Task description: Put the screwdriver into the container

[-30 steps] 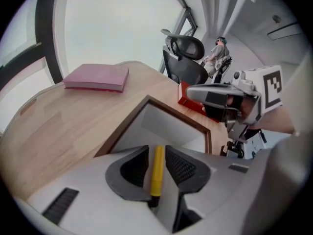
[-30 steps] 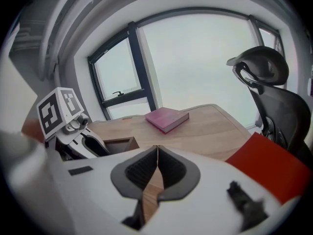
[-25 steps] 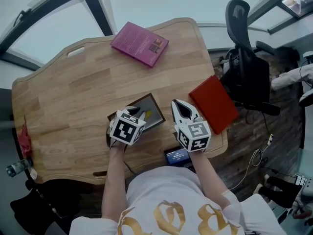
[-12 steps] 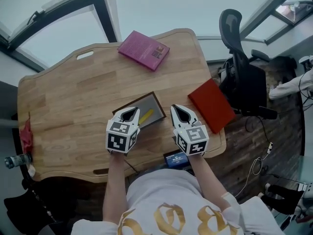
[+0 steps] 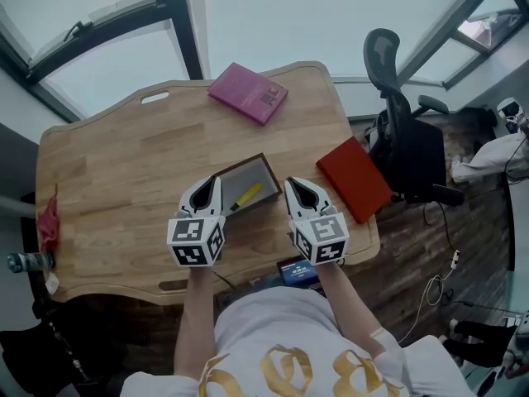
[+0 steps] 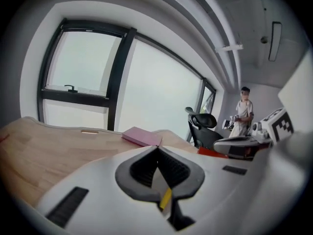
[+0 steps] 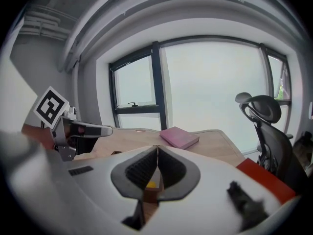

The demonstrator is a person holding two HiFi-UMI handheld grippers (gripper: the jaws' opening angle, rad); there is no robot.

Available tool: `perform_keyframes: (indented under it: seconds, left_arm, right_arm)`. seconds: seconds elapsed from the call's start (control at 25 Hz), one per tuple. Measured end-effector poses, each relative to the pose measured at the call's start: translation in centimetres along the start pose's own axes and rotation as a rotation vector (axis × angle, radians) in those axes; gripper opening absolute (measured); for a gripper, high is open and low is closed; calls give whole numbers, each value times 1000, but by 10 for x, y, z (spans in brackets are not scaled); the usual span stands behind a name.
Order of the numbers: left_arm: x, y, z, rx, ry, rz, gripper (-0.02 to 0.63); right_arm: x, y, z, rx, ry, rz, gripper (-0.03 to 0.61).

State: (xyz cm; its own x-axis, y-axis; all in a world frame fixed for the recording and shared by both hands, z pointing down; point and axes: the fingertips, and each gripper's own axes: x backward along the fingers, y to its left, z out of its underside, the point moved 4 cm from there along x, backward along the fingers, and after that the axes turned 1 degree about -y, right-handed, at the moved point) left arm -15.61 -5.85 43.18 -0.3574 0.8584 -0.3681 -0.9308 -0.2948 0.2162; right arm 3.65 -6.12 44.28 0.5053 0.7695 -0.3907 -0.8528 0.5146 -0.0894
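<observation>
Left tool [image 5: 216,179] and right tool [image 5: 289,183], both closed and empty, flank the container [image 5: 246,174].

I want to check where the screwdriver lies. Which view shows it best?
Head view: the screwdriver lies in the container, in plain sight from above. The left and right gripper views each catch only a small yellow sliver of it.

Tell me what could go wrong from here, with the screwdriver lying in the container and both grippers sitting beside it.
1. The left gripper and right gripper, jaws shut, flank the container closely; a careless pull-back could knock it and shift the screwdriver inside.
2. The red book lies at the edge of the table beside the right gripper; a sideways sweep might push it off.
</observation>
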Motion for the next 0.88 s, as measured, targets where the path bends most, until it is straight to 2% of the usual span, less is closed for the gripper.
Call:
perform_keyframes:
  seconds: [0.08, 0.16, 0.28, 0.4, 0.56, 0.68, 0.88]
  left_arm:
    - [9, -5, -8, 67, -71, 56, 14]
    - [13, -9, -14, 79, -101, 62, 14]
    - [17, -14, -13, 6, -83, 13, 14]
    - [25, -18, -16, -59, -101, -26, 14]
    - [38, -26, -28, -161, -128, -66, 14]
    - [40, -32, -34, -170, -129, -101, 14]
    - [53, -36, -33, -135, -136, -204, 14]
  right_arm:
    - [8, 4, -5, 7, -16, 4, 32]
    - [13, 6, -10, 12, -31, 6, 32]
    - [20, 9, -16, 19, -50, -1, 31]
    - [22, 12, -21, 23, -70, -21, 31]
    - [15, 18, -29, 36, -88, -86, 31]
    - [14, 19, -34, 53, -93, -131, 31]
    - [21, 15, -40, 80, -106, -181, 31]
